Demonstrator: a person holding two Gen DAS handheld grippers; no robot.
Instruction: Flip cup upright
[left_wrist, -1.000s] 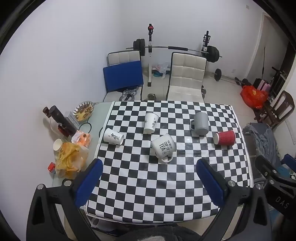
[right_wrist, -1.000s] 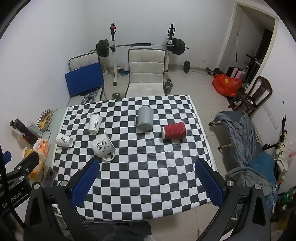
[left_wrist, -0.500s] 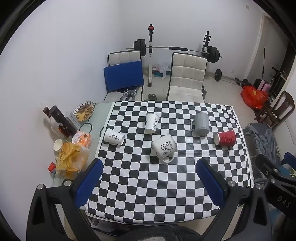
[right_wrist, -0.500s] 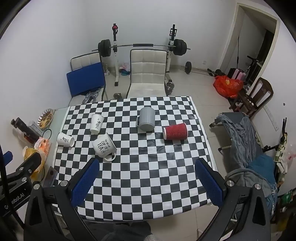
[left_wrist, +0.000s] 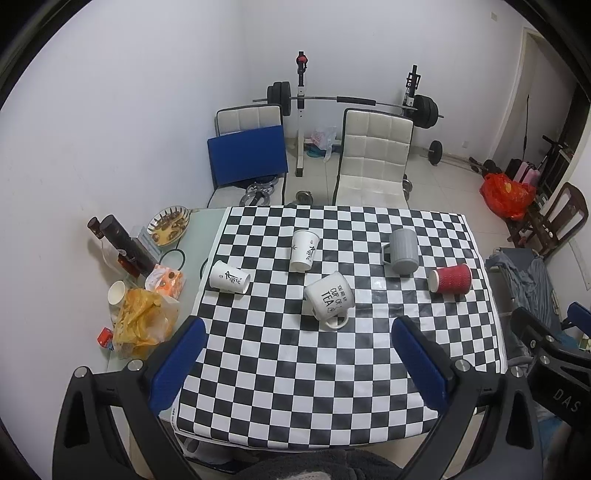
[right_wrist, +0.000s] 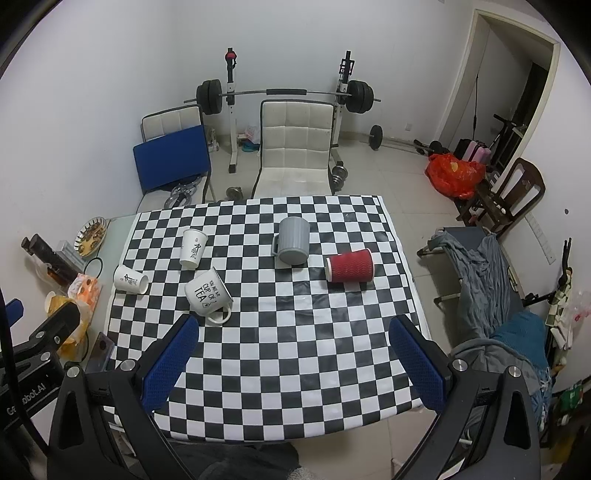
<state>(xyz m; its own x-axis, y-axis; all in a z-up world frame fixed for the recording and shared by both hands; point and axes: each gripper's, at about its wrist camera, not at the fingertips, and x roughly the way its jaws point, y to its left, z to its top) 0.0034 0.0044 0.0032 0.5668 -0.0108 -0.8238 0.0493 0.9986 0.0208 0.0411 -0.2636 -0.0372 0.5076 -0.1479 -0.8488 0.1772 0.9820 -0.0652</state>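
Your nearest candidate is the white "CUP OF TEA" mug, tipped over near the middle of the checkered counter, its handle loop toward you and its body tilted away to the left. It lies ahead of your left gripper, roughly between the fingers' line of sight, and ahead-left of your right gripper, so the left hand looks the nearer one.

The red paper cup lies on its side, long axis running left-right, ahead and slightly right of your right gripper, close to the counter's right edge. The grey mug stands mouth-down just behind it. Two white paper cups sit tipped farther left, one near the left edge.

Both pairs of fingers are spread wide, holding nothing, well short of every cup. The counter in front of you offers open room for approach.
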